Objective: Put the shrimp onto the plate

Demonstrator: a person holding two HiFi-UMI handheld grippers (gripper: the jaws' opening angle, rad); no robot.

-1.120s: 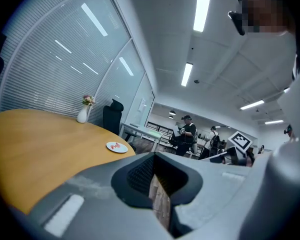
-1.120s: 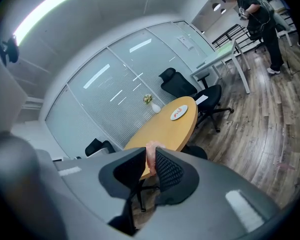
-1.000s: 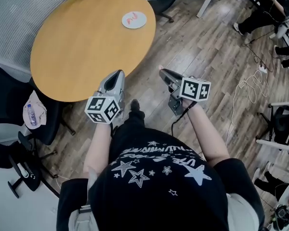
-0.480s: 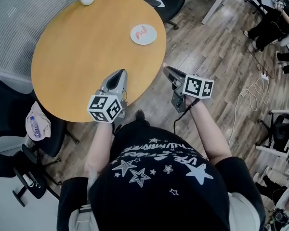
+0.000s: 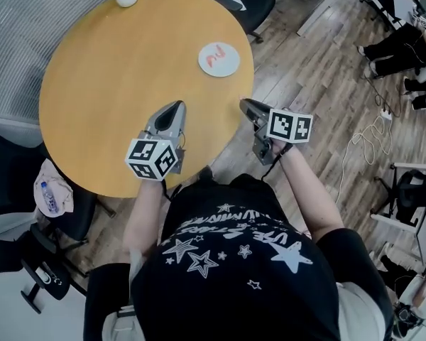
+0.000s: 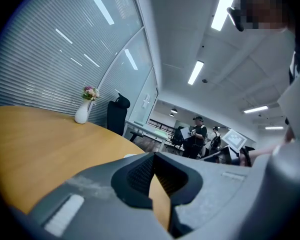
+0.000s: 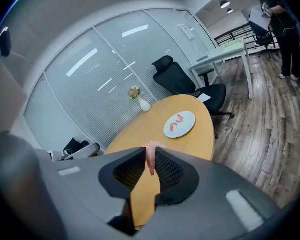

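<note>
Plate (image 5: 219,60) has drawn nearer; right hand-held gripper (image 7: 150,153) clamps shrimp (image 7: 150,161) between its jaws.

Shrimp (image 7: 151,156) partly behind right fingers (image 7: 170,172)

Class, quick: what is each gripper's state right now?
Left gripper: closed, nothing between its jaws.
Right gripper: closed on a small pink shrimp.
</note>
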